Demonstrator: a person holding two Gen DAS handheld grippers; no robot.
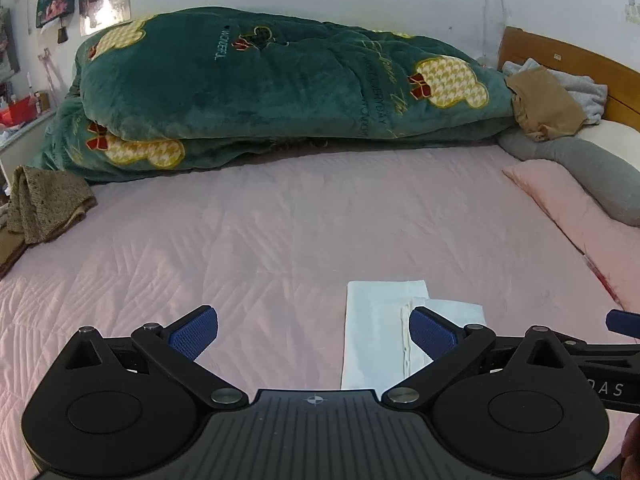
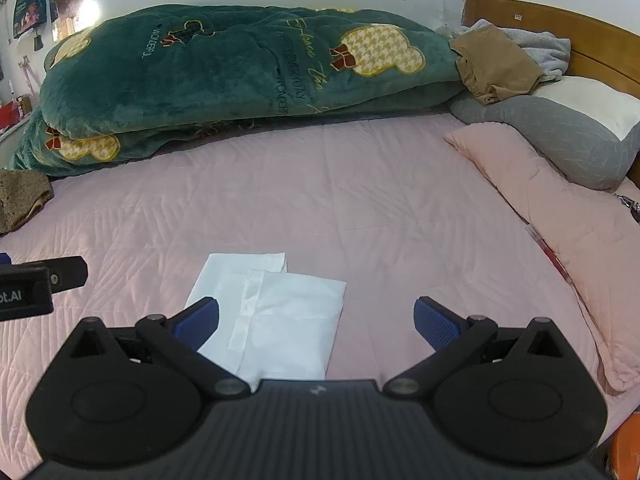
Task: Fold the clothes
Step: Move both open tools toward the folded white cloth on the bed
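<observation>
I held both tongs — left tongs (image 1: pixel 313 333) and right tongs (image 2: pixel 316 322) — spread wide and empty above the folded white garment (image 2: pixel 280 316) on the pink bed (image 2: pixel 360 208)

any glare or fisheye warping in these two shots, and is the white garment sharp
Left wrist view: glare blows out the wall poster, the headboard bows, black corners; the white garment is sharp. Right wrist view: same poster glare and bending; the garment is crisp.

Open bedsheet (image 2: pixel 360 200) (quilt (image 2: pixel 240 68) behind)
</observation>
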